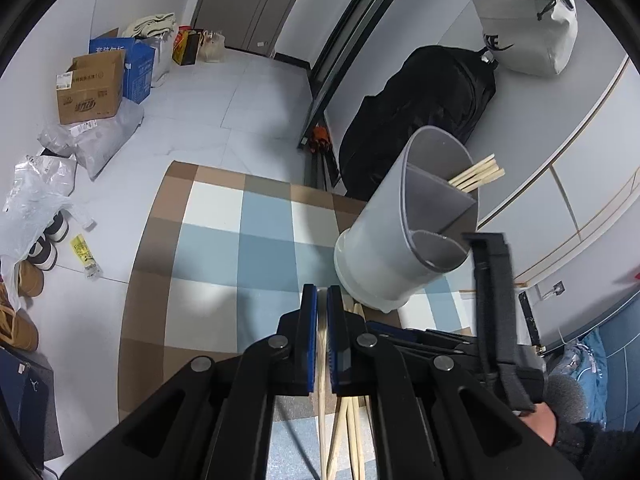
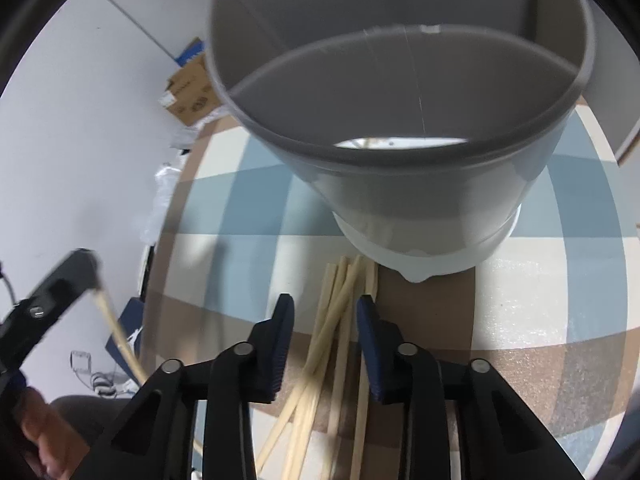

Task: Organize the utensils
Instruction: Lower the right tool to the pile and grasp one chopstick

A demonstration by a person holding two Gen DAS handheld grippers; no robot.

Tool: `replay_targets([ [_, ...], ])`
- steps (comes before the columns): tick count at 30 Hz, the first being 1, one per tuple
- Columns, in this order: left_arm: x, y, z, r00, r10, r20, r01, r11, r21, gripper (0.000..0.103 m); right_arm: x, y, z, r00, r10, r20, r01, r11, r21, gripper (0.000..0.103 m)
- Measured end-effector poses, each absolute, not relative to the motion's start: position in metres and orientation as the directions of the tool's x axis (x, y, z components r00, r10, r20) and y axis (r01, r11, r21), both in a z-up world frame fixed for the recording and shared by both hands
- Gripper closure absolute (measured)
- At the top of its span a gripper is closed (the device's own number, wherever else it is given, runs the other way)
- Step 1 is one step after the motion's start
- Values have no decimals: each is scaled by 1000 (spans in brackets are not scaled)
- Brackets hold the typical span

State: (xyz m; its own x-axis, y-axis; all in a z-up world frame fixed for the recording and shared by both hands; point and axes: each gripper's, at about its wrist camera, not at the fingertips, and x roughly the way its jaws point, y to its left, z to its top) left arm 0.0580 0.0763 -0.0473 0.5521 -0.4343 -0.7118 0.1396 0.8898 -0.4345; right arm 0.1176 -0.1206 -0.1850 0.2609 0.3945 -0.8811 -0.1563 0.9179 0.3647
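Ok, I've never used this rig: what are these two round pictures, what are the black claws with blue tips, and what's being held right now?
Each picture comes from a fisheye camera mounted on a hand-held gripper, looking forward along its two fingers; a person works both grippers, there is no robot arm. In the left wrist view, the left gripper is shut on a single chopstick. In the right wrist view, the right gripper is open, poised over loose chopsticks lying on the checked tablecloth. The grey utensil holder stands just behind them, divided into compartments; one already holds several chopsticks.
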Motion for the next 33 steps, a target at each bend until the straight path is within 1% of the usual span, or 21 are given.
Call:
replay_targets([
  [5, 62, 82, -49, 551, -440, -709, 125, 884, -451, 102, 124, -111, -187, 282, 364, -888, -191, 928, 319, 78],
  [7, 62, 83, -49, 553, -438, -709, 122, 884, -452, 102, 126, -110, -189, 279, 348, -895, -189, 934, 304, 82],
  [9, 62, 84, -49, 553, -441, -706, 119, 881, -457, 102, 128, -106, -191, 289, 320, -902, -193, 943, 273, 90],
  [10, 63, 85, -49, 554, -440, -706, 119, 882, -457, 102, 129, -104, -192, 290, 313, -905, -195, 945, 264, 93],
  [13, 63, 86, -50, 554, -438, -708, 115, 883, -456, 102, 124, -107, -188, 297, 305, -905, -200, 946, 253, 95],
  [15, 63, 86, -50, 554, -439, -708, 115, 882, -457, 102, 122, -110, -179, 314, 302, -900, -214, 946, 243, 99],
  [24, 61, 86, -47, 565, -443, -696, 133, 881, -453, 102, 109, -116, -153, 382, 380, -842, -237, 921, 309, 100],
  [26, 60, 85, -46, 571, -444, -690, 137, 881, -453, 102, 106, -122, -143, 402, 415, -817, -238, 908, 344, 100],
  [33, 57, 85, -40, 590, -454, -668, 152, 875, -461, 102, 84, -140, -98, 493, 484, -723, -278, 875, 396, 100],
])
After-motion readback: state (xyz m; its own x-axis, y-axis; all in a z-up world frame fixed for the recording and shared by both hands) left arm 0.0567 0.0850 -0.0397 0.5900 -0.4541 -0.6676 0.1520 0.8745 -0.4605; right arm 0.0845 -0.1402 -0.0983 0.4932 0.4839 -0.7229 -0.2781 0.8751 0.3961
